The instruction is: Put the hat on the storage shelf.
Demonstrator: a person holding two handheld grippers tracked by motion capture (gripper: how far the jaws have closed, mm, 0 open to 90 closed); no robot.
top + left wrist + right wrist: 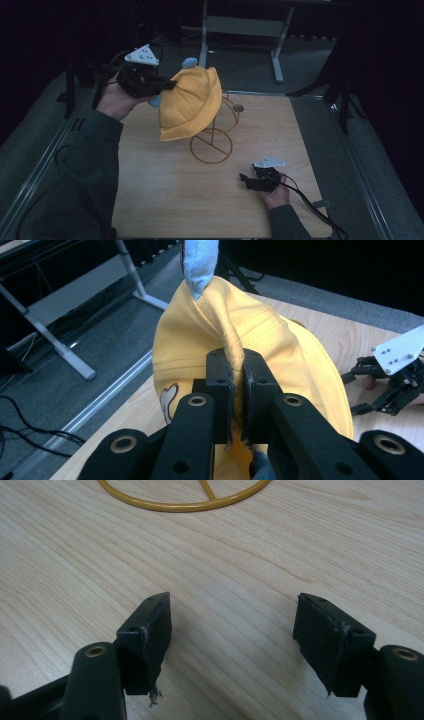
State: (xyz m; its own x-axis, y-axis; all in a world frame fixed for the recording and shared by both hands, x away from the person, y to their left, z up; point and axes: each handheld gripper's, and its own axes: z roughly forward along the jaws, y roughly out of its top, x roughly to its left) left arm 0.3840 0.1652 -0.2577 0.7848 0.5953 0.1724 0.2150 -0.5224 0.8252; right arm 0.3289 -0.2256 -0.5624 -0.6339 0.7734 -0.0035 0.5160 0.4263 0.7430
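Observation:
A yellow cloth hat with light blue parts hangs over a yellow wire stand on the wooden table. My left gripper is raised at the hat's left side and is shut on a fold of the yellow cloth. A blue piece of the hat sticks up beyond the jaws. My right gripper rests low near the table's front right, open, with nothing between its fingers. The stand's ring base lies ahead of it.
A grey metal frame with legs stands on the floor beyond the table. Rails run along both sides of the table. A cable trails from my right gripper toward the front right corner.

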